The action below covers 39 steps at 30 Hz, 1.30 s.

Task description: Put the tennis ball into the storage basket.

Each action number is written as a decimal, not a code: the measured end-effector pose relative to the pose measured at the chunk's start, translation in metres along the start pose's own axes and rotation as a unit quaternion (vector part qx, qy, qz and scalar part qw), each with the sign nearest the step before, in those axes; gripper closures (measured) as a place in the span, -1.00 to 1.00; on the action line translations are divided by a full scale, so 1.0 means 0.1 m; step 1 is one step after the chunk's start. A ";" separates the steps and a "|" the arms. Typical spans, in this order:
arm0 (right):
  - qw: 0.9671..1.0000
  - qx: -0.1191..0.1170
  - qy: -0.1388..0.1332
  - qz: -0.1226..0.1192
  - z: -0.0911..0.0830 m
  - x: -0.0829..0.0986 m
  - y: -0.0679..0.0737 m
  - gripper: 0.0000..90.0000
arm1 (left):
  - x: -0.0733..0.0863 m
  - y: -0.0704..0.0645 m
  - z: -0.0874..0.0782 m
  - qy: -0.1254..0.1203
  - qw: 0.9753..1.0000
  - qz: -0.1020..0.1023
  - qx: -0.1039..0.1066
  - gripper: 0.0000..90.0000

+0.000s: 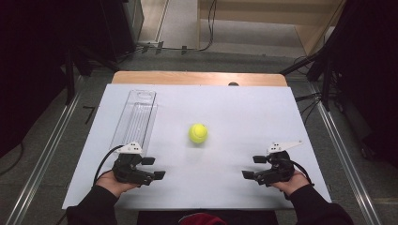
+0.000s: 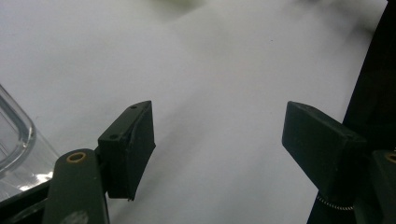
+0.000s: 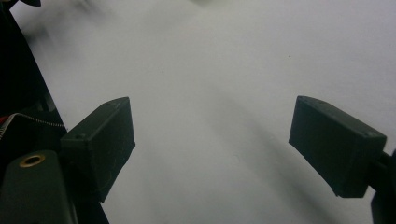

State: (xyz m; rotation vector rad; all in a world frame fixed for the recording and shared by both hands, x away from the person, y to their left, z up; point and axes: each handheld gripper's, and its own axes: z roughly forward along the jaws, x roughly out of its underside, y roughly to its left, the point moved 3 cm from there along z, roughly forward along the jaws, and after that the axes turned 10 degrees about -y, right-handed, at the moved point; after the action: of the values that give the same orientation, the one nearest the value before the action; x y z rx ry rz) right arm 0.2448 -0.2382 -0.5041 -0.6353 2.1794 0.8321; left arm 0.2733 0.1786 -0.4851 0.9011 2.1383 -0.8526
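Observation:
A yellow-green tennis ball (image 1: 198,133) lies near the middle of the white table top (image 1: 234,108). A clear plastic tube-shaped container (image 1: 134,118) lies lengthwise at the left; its rounded end (image 2: 14,135) appears in the left gripper view. My left gripper (image 1: 154,168) rests near the front left, open, its jaws wide apart with nothing between them (image 2: 217,140). My right gripper (image 1: 253,167) sits near the front right, also open and empty (image 3: 212,144). Both point inward, and the ball lies beyond them, farther from the person.
The white sheet covers a wooden table whose bare far edge (image 1: 197,77) shows. Metal rails (image 1: 42,159) run along the floor on both sides. Dark stands and cables (image 1: 314,65) sit beyond the table corners.

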 end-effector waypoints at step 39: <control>1.000 0.006 0.007 0.000 -0.01 0.01 -0.02 -0.73 | -0.01 0.01 0.01 -0.001 1.000 -0.006 0.007 -0.42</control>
State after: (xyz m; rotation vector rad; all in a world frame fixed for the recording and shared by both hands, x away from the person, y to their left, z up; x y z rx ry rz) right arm 0.2449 -0.2411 -0.5052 -0.6366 2.1947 0.8173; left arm 0.2757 0.1779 -0.4853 0.8941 2.1414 -0.8744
